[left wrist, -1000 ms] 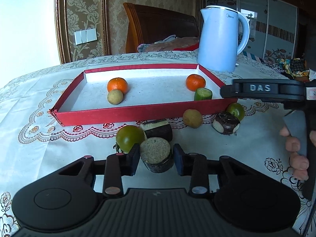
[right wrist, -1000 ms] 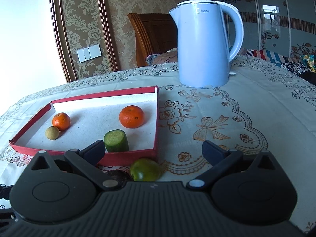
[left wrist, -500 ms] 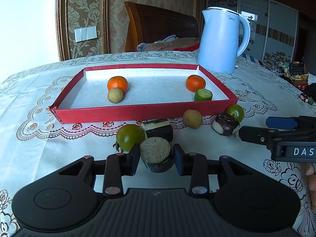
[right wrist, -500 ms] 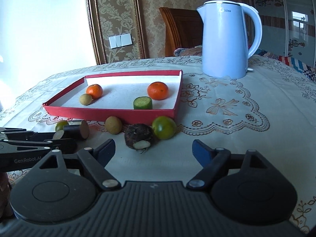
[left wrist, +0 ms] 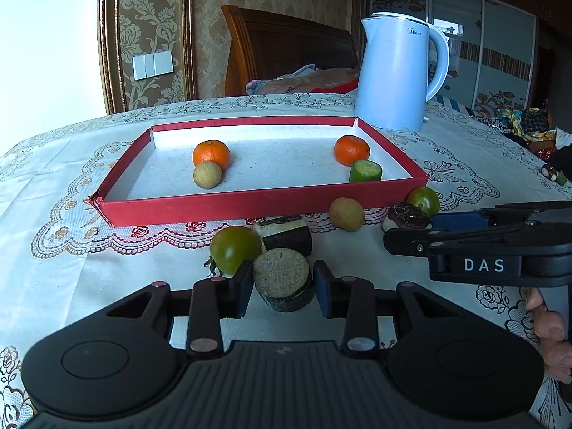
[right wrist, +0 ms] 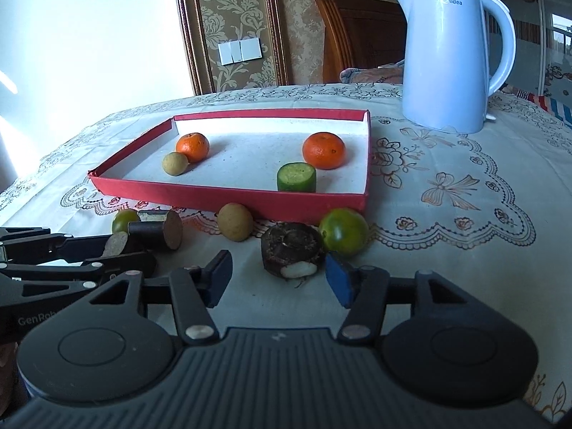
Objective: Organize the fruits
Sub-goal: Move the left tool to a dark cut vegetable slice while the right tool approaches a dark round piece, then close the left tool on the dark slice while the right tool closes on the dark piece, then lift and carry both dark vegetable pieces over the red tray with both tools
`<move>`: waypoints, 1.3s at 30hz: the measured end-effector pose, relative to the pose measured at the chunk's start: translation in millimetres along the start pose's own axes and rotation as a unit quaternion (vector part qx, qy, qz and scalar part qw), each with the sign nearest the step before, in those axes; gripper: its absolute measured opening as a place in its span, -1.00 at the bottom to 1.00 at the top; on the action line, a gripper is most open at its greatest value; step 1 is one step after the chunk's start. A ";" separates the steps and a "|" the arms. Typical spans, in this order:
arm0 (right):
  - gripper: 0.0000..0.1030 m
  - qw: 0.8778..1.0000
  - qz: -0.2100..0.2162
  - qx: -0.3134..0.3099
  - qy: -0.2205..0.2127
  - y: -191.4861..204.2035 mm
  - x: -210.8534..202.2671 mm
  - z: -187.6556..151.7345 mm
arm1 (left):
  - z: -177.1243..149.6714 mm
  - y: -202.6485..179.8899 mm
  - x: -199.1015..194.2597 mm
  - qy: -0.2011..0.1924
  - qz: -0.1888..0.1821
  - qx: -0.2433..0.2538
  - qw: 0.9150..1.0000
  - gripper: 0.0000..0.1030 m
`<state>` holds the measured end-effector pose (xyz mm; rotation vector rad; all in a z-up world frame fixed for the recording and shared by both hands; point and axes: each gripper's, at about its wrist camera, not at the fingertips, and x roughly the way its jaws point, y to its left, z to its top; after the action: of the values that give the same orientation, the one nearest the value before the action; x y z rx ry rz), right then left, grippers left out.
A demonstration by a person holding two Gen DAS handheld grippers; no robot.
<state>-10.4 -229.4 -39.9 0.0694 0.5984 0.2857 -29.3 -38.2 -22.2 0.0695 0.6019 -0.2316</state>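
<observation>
Fruits are split between the red tray (left wrist: 264,207) and the lace tablecloth (left wrist: 71,214) along its near edge: two tangerines, a longan and a cucumber piece (right wrist: 296,177) already lie inside, likely sorted, while the rest wait outside. The left gripper (left wrist: 280,287) is clenched on a dark-skinned cut piece with a pale face (left wrist: 282,279), which sits on the cloth just beside a green tomato (left wrist: 234,254) and a second dark cut piece (left wrist: 286,236). The right gripper (right wrist: 277,279), pointing down towards the cloth from the right side, has just been closing its jaws around a dark, scaly fruit with white flesh showing (right wrist: 291,250) (the pads do not yet press it, the left one standing clear). Another green tomato (right wrist: 343,231) touches that fruit, so the grasp looks tight. A loose longan (right wrist: 235,226) lies between the two grippers' targets, near the tray's front wall.
</observation>
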 end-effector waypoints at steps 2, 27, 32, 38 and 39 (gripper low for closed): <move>0.10 1.000 -0.007 -0.004 0.001 1.7 4.2 2.2 | 0.1 0.6 0.3 0.000 -0.001 -0.002 1.000 -0.31; -0.27 0.999 -0.017 -0.019 -0.030 7.6 -5.9 0.6 | 3.1 5.2 -10.7 -0.024 -0.011 -0.017 1.000 -0.36; -0.27 0.999 -0.019 -0.012 -0.039 5.8 -9.2 0.8 | 3.0 6.0 -11.2 -0.025 -0.008 -0.018 0.999 -0.36; -0.28 0.999 -0.015 -0.004 -0.047 3.6 -14.0 1.3 | 3.8 6.6 -13.3 -0.028 -0.009 -0.021 0.999 -0.36; -0.29 0.999 -0.015 -0.005 -0.049 3.8 -14.8 1.4 | 3.7 7.0 -13.7 -0.028 -0.009 -0.022 0.999 -0.36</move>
<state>-22.1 -229.9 -30.2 0.0642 0.5007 0.2547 -36.6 -29.2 -11.4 0.0149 0.5512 -0.2379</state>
